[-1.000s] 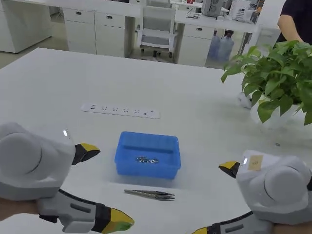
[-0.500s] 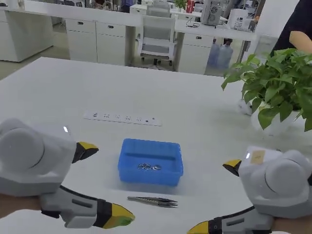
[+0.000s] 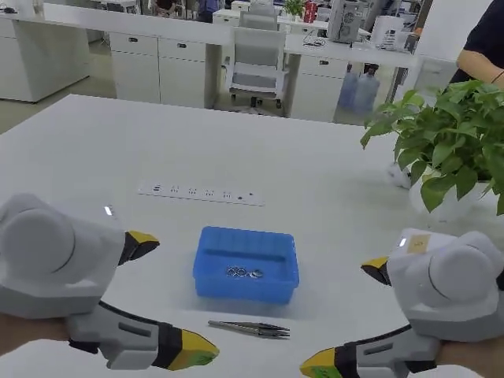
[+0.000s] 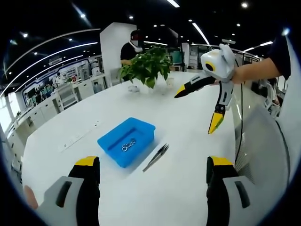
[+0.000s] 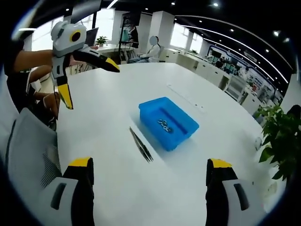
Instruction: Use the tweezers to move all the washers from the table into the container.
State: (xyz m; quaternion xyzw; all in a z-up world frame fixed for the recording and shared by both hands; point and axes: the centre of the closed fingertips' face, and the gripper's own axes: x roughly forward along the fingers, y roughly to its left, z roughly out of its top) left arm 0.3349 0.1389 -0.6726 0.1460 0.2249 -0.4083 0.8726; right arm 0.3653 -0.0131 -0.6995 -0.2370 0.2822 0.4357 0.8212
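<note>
A blue container (image 3: 246,264) sits mid-table with several metal washers (image 3: 243,272) inside; it also appears in the left gripper view (image 4: 126,141) and the right gripper view (image 5: 168,121). Metal tweezers (image 3: 249,327) lie flat on the table just in front of it, also seen as tweezers (image 4: 156,157) and tweezers (image 5: 140,144). My left gripper (image 3: 169,295) hangs open at the near left, nothing between its yellow-tipped jaws. My right gripper (image 3: 350,315) hangs open at the near right, also holding nothing. Both are apart from the tweezers.
A white power strip (image 3: 201,193) lies beyond the container. A potted green plant (image 3: 449,146) stands at the table's right. Desks, cabinets and an office chair (image 3: 256,63) stand behind the table. A person (image 3: 480,47) stands at the far right.
The head camera has tilted up slightly, so container and tweezers sit lower in the picture. Both grippers stay open in about the same places.
</note>
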